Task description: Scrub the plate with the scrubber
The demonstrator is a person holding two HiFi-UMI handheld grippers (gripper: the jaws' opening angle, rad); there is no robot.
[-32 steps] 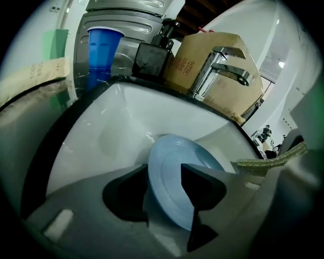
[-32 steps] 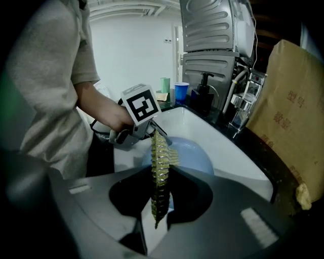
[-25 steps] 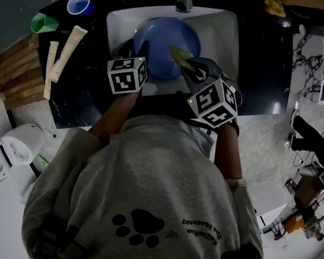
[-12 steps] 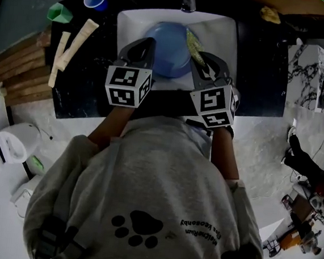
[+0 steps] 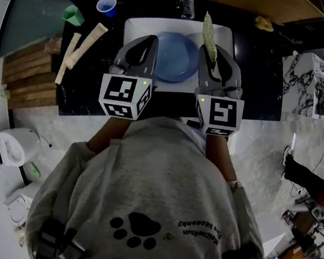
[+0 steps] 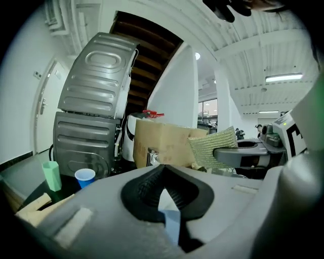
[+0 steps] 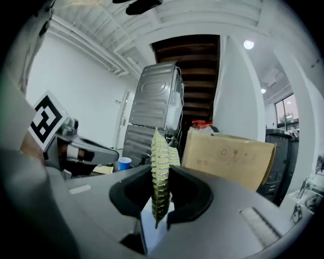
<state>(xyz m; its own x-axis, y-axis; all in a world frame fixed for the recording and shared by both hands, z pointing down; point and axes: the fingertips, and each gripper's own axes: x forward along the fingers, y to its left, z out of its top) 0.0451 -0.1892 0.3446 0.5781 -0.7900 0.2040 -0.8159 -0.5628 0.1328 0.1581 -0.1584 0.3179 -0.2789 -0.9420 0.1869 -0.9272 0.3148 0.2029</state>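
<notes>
Green scrubber (image 5: 208, 36) pinched by right gripper (image 7: 162, 177), left gripper (image 6: 162, 169) jaws closed empty above plate (image 5: 175, 58).

Left gripper (image 5: 150, 39): lifted off plate (image 5: 174, 58), jaws now closed, empty.
Right gripper (image 5: 207, 49): raised above sink (image 5: 137, 24), scrubber (image 5: 209, 29) lifted clear.

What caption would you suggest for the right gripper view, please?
Right hand-held gripper clamps the green scrubber edge-on, a cardboard box behind.
</notes>
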